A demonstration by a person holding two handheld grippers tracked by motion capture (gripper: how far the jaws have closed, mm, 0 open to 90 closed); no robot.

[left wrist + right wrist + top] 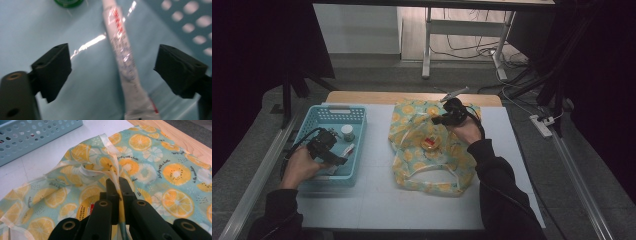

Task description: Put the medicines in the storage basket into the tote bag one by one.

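Note:
A long white tube with red print [125,65] lies on the floor of the blue basket [337,107]. My left gripper [113,62] hangs low inside the basket with its jaws standing wide on either side of the tube, neither pad touching it. In the high view the left gripper [337,156] sits at the basket's near end. My right gripper [119,187] is shut on the rim of the fruit-print bag [155,170], holding that edge lifted. A red and yellow packet [430,142] shows inside the bag [432,170], which lies at the table's middle.
A green-lidded jar [347,132] stands in the basket beyond the tube. The basket's perforated wall [190,22] rises close to my left gripper's right jaw. White table surface [377,195] spreads between basket and bag; a wooden edge [362,97] runs along the far side.

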